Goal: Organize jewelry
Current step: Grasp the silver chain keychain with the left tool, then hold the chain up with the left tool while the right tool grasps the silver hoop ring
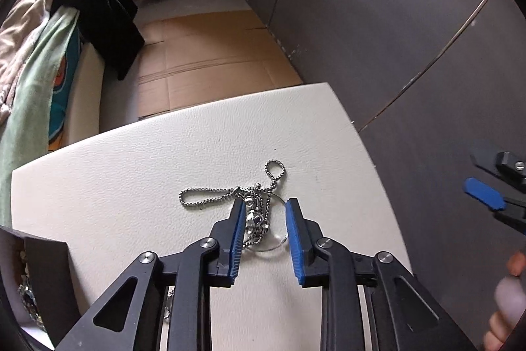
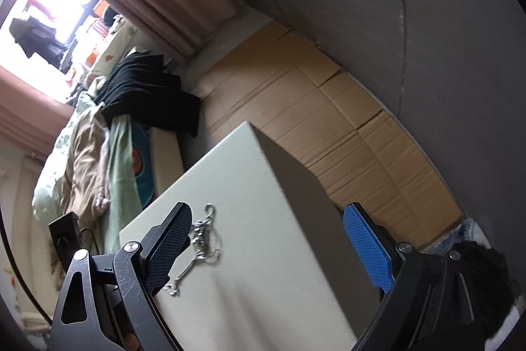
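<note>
A tangled silver chain necklace (image 1: 256, 206) with a thin wire hoop lies on the white padded table (image 1: 131, 173). My left gripper (image 1: 265, 204) is open, low over the table, with its blue pads (image 1: 294, 229) on either side of the chain pile. In the right wrist view the same chain (image 2: 202, 236) lies on the table (image 2: 263, 268). My right gripper (image 2: 266, 213) is wide open and empty, held above and to the right of the chain. It also shows at the right edge of the left wrist view (image 1: 485, 191).
A dark box (image 1: 42, 278) holding jewelry stands at the table's left front corner. Beyond the table are flattened cardboard (image 1: 203, 55) on the floor, a bed with clothes (image 1: 49, 32) at left, and a dark grey wall (image 1: 394, 22) at right.
</note>
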